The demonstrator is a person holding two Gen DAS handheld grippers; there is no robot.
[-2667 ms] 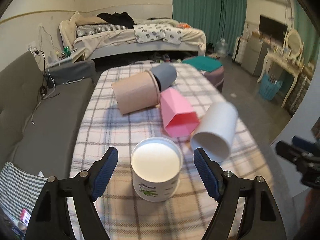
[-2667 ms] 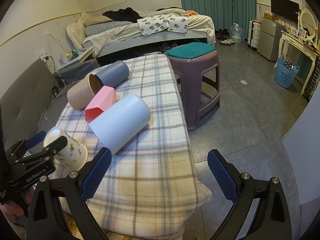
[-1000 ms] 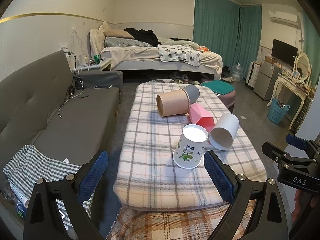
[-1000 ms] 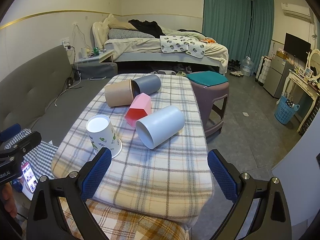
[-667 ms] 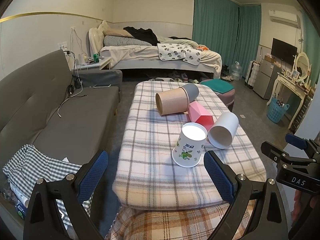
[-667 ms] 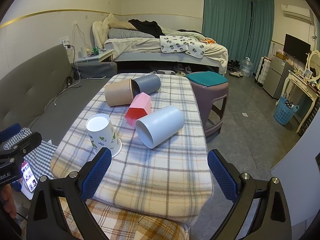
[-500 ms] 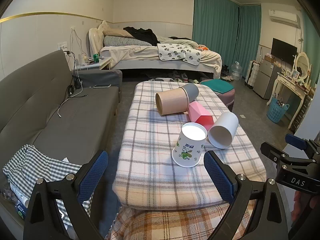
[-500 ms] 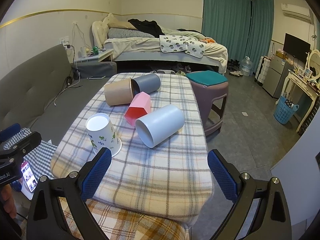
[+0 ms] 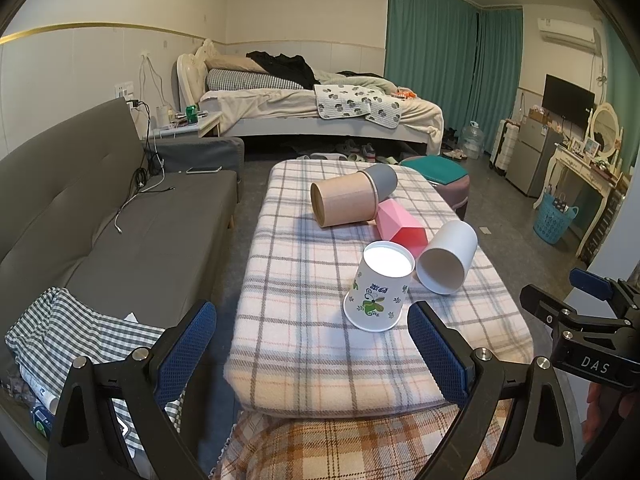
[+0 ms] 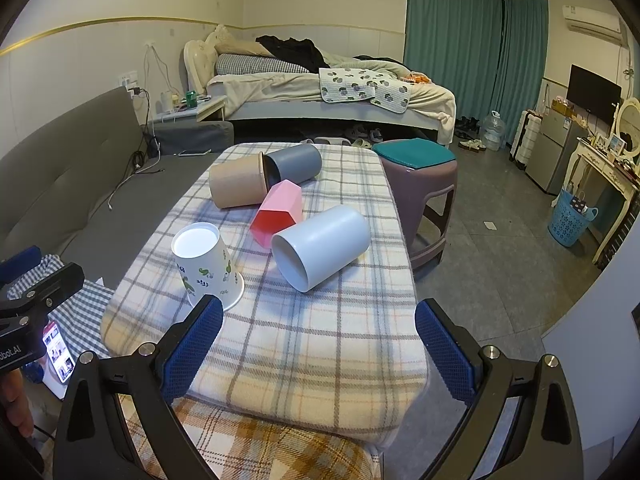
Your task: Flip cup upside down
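A white paper cup with green leaf print stands upside down, wide rim on the plaid blanket, near the table's front; it also shows in the right wrist view. My left gripper is open and empty, pulled back from the table's front edge, well short of the cup. My right gripper is open and empty, also back from the table. Each gripper shows at the edge of the other's view.
A white cup, pink hexagonal cup, tan cup and grey cup lie on their sides on the plaid-covered table. A grey sofa is left, a purple stool right.
Earlier the left gripper stood close around the upside-down paper cup. Both grippers have since drawn back and up from the table; over the last second almost nothing moved.
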